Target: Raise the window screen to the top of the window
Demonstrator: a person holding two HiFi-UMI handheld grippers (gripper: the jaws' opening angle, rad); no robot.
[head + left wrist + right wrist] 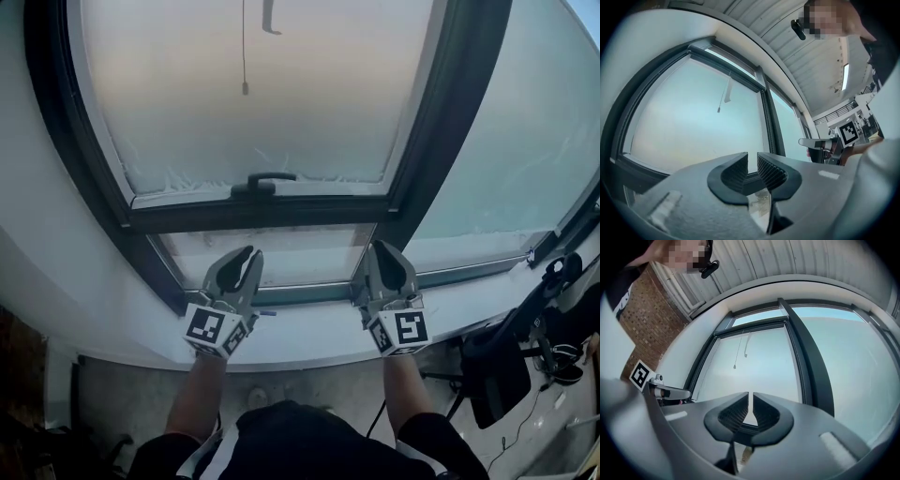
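Dark-framed window (441, 122) fills the wall above a white sill (309, 342). Its window screen (272, 94) hangs lowered, its bottom-rail handle (271, 178) unobstructed. Below, the left gripper (246, 253) gapes narrowly and the right gripper (382, 247) shows a slit; both are empty.

The window screen (262, 94) is milky grey-white, the window frame (427, 141) black, the sill (309, 339) white. My left gripper (247, 255) and right gripper (382, 249) are grey, their cubes (212, 328) patterned in black-and-white squares.
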